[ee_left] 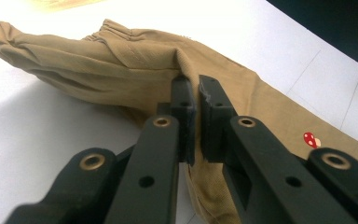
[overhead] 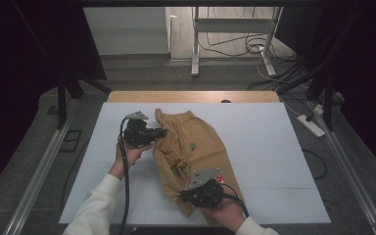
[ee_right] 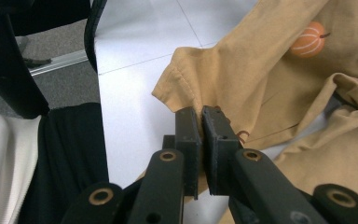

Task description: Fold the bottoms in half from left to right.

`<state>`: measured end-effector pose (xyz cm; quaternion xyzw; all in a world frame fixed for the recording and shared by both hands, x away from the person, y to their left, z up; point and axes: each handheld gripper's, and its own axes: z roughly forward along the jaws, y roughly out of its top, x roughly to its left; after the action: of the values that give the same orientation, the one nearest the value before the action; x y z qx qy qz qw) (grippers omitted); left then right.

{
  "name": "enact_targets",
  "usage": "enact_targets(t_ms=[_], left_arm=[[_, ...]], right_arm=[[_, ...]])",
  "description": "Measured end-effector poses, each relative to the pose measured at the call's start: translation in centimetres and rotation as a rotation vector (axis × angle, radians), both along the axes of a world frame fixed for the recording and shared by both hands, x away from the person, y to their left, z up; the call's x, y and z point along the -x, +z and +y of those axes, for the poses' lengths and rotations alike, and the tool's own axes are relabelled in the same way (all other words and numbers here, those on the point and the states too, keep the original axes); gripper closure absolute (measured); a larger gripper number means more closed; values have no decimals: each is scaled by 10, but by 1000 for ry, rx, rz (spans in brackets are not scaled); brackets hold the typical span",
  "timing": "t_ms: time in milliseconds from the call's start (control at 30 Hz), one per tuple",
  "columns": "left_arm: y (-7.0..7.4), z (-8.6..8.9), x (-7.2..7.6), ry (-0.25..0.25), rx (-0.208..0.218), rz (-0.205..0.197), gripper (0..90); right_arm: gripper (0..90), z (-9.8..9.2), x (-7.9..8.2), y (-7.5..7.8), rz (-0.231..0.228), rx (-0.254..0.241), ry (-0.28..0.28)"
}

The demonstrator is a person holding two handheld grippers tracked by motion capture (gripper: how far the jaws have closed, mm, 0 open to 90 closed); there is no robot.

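High view first: one tan garment (overhead: 191, 147) lies crumpled on the white desk (overhead: 274, 147), roughly in the middle, running from the far side back toward the person. It looks like a small pair of trousers with a gathered waistband at the far end. Two tools are on it, one per hand. The left tool (overhead: 159, 132) sits at the garment's left edge near the waistband end, and the right tool (overhead: 185, 196) is down at the near end, close to the desk's front edge. Left gripper view shows that tool's two black jaws pressed together with a fold of the tan cloth pinched between them, so it's clamped on the fabric. Right gripper view is the same story: both jaws closed tight on a hemmed corner of the cloth. Little prints I can count: one red mushroom (ee_left: 311, 138) with white spots in the left gripper view, one orange pumpkin (ee_right: 308, 39) in the right gripper view, and one small green mark (overhead: 193, 145) from above. One white sleeve (overhead: 95, 205) is visible on the left arm.
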<state>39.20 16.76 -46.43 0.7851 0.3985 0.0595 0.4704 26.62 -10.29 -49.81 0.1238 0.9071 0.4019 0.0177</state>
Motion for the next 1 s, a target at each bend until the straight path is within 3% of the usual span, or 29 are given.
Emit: enact_targets(t_ms=[1000], left_arm=[[2,-23,-6,-24,-9,-26,849]], right_arm=[[849,-27,0,10,-16,-31,-61]])
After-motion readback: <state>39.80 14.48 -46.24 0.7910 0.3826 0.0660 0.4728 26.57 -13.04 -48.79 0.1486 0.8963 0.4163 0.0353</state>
